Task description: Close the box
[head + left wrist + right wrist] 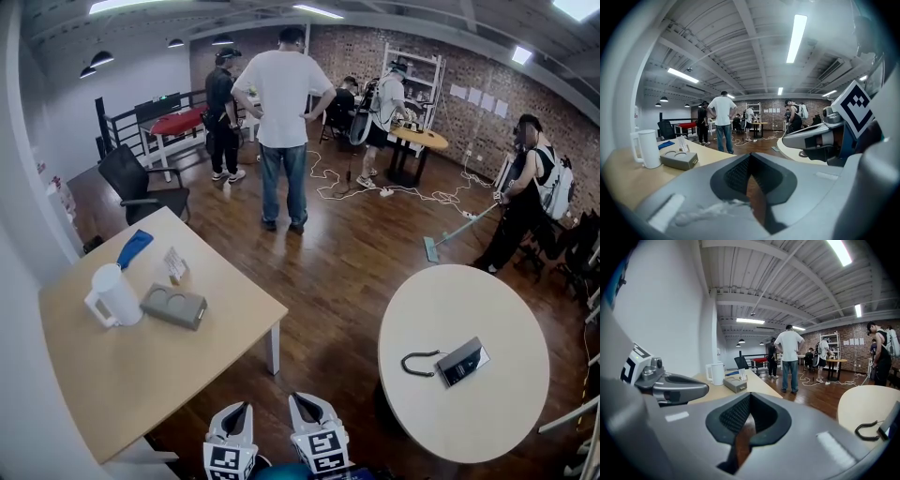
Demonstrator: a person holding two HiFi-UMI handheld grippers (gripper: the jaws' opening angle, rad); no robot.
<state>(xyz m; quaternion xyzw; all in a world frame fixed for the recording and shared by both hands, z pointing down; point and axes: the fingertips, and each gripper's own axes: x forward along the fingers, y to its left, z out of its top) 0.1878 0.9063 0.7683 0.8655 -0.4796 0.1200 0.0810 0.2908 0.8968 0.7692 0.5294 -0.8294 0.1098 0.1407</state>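
A flat grey box (173,305) with two round hollows on top lies on the rectangular wooden table (141,375) at the left; it also shows in the left gripper view as the box (678,159) and in the right gripper view as the box (735,384). My left gripper (234,410) and right gripper (302,403) hang side by side at the bottom edge, over the floor in front of the table, well short of the box. The left gripper (749,158) and the right gripper (748,398) are both shut with nothing between them.
A white jug (114,295), a small card stand (175,263) and a blue cloth (134,247) share the wooden table. At the right, a round table (487,412) carries a dark device with a cable (462,362). Beyond are a black chair (141,187) and several people, one being a person in a white shirt (283,103).
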